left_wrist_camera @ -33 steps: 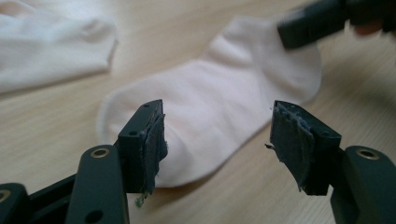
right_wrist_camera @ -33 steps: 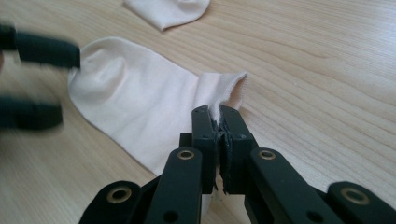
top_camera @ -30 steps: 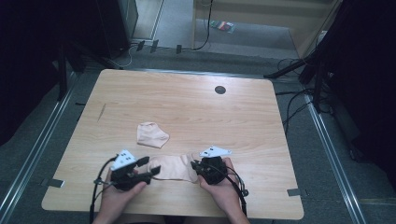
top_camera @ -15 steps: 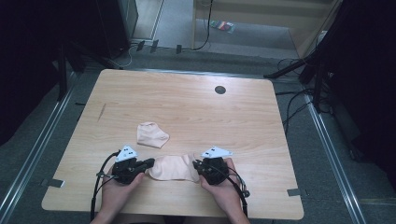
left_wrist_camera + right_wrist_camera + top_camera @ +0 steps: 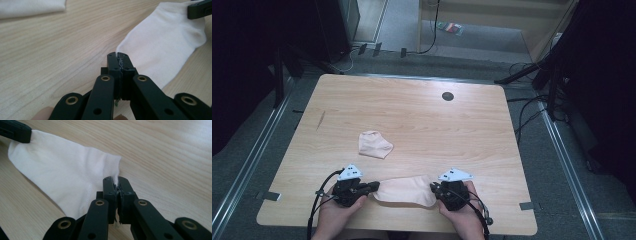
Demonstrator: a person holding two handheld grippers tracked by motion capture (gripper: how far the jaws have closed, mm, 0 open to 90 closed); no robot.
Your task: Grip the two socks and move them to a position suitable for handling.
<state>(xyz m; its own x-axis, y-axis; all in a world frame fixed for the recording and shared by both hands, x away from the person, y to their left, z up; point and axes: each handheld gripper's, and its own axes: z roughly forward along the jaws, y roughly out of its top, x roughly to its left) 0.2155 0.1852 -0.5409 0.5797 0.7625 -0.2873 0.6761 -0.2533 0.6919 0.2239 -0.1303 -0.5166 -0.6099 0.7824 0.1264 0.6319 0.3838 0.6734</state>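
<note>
You have the sock point(image 5: 404, 190) stretched flat at the near edge of the surface point(image 5: 422, 120): left claw point(image 5: 373, 186) and right claw point(image 5: 433, 188) each pinch an end. Next, probably fold it, keeping both grips.

left tongs point(image 5: 373, 187) closed on sock point(image 5: 404, 190), sock apparently stretched flatter

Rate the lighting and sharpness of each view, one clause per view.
High view: table evenly lit, surroundings nearly black, slightly soft. Left gripper view: sock bright but not blown out, the near linkage soft. Right gripper view: crisp weave near the right gripper, far wood grain blurring.
</note>
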